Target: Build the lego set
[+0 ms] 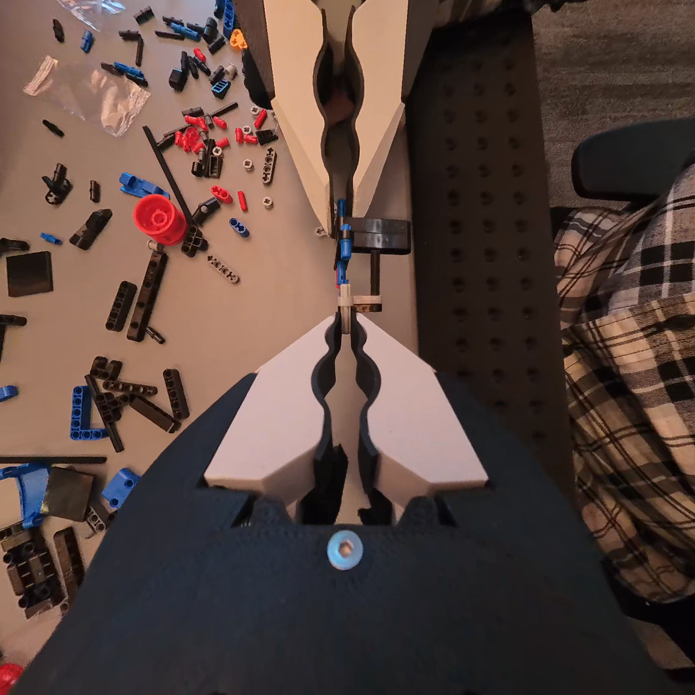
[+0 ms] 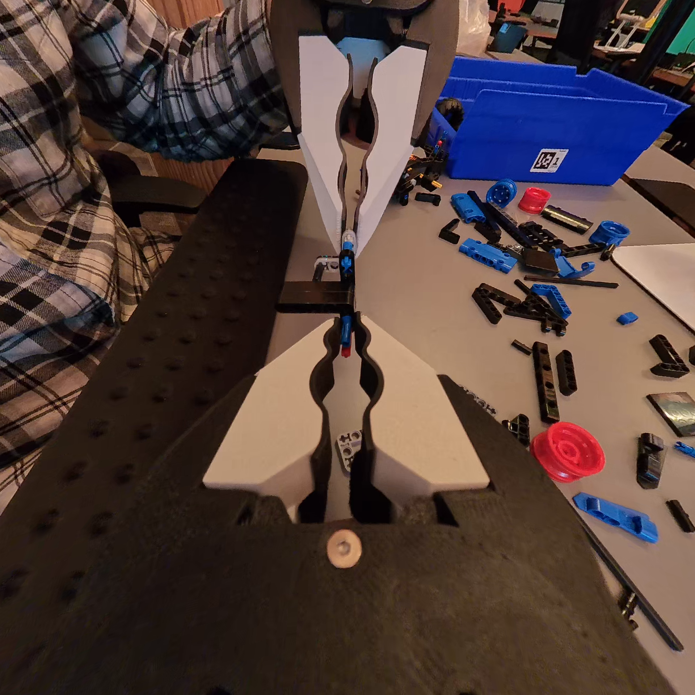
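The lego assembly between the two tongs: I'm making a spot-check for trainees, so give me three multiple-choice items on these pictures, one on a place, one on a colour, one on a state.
1. Where is the small lego assembly?
A. Lying in the blue bin
B. Held between the tips of both tongs
C. Under the red wheel

2. What colour is the bin at the far side of the table?
A. Blue
B. Green
C. White

3. How do the right tongs stand?
A. Wide open and empty
B. Lying on the table
C. Shut on one end of the assembly

Key: 1 B, the left tongs pinch its grey end while the right tongs pinch the opposite end; 2 A, its walls are plain blue in the right wrist view; 3 C, the fingers close on a blue and red pin.
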The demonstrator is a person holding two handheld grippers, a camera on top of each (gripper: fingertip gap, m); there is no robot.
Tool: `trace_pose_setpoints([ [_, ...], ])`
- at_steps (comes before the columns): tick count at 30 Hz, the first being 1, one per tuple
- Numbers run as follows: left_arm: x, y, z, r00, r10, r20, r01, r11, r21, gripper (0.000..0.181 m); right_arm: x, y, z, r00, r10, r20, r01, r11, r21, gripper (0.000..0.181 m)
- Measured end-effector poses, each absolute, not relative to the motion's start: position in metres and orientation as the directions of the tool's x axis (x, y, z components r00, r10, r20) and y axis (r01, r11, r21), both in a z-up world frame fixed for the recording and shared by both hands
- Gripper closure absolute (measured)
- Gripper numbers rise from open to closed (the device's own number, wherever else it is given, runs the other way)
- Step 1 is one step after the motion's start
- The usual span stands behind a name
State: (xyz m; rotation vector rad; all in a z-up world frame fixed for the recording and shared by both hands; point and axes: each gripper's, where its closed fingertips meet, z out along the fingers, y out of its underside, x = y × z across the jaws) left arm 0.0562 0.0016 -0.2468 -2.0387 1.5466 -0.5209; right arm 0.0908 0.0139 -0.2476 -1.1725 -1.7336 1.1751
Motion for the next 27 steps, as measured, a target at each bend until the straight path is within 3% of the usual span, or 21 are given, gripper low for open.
trace_pose_setpoints([
  [27, 0.0562, 0.0033, -0.2444, 0.279, -0.959, -0.039, -0.789, -0.206, -0.578, 0.179, 0.0899, 0.0192, -0.2524, -0.29, 0.944, 0.155, 0.319, 0.248, -0.915, 0.177],
])
